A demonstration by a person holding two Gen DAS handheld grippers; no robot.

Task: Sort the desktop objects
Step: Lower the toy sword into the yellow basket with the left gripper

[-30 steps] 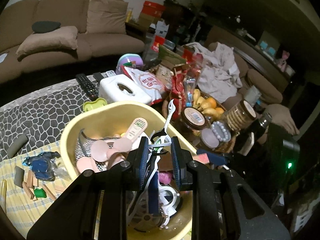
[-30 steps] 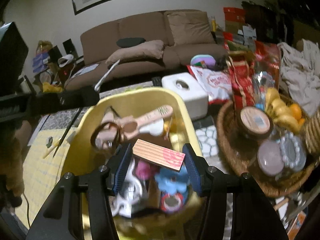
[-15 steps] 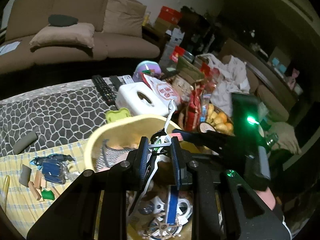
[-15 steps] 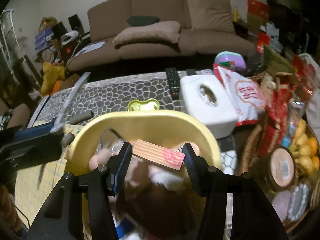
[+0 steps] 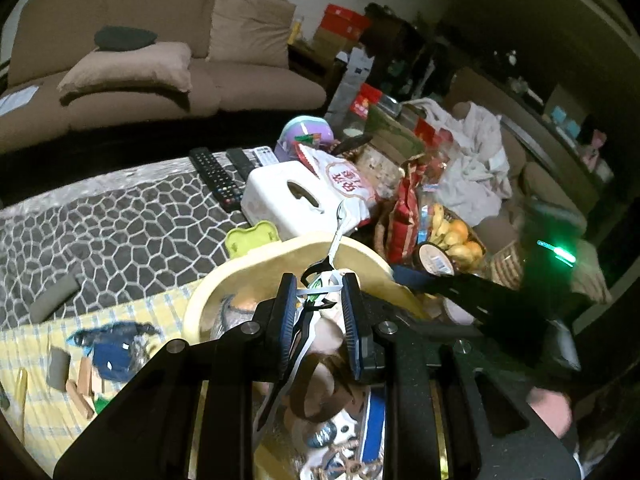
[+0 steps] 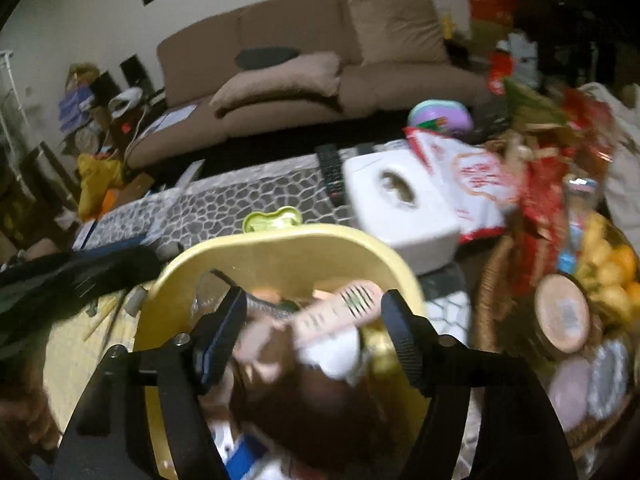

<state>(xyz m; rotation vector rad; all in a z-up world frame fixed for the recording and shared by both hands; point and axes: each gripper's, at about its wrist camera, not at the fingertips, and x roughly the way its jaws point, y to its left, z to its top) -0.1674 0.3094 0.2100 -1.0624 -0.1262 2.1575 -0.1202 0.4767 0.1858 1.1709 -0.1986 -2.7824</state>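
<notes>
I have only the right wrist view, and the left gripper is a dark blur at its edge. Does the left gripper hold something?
Observer: Yes. The left gripper is shut on a thin metal tool with a wrench-like tip.
Operator: Where is it over the table?
Observer: Above the yellow basin, with the tool's tip pointing up past the far rim.
Operator: What lies to the left of the basin?
Observer: A blue packet beside small wooden blocks, on a yellow checked cloth.
</notes>
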